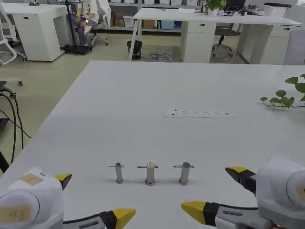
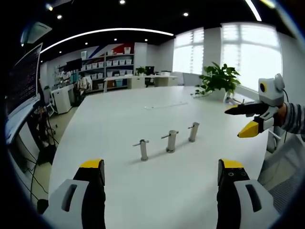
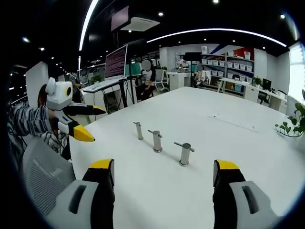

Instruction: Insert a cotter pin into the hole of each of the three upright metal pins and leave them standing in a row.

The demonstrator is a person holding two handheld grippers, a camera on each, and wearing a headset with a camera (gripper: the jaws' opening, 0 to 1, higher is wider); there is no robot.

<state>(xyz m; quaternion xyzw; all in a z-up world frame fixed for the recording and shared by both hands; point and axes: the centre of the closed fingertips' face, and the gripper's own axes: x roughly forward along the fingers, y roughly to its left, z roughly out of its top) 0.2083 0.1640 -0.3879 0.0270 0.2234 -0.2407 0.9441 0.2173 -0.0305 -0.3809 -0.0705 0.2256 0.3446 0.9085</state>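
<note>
Left gripper [image 1: 95, 196] and right gripper [image 1: 212, 189]: jaws were wide, empty. Three metal pins [image 1: 150, 174] stood in a row on desk [image 1: 143, 95], cotter pins [image 1: 142, 166] through each.

Three pins [image 1: 150, 174] at lower centre are smooth, shiny metal. The table [image 1: 143, 105] is matt white. In the bottom corners, left gripper [image 1: 94, 196] and right gripper [image 1: 212, 189] look smooth plastic.
</note>
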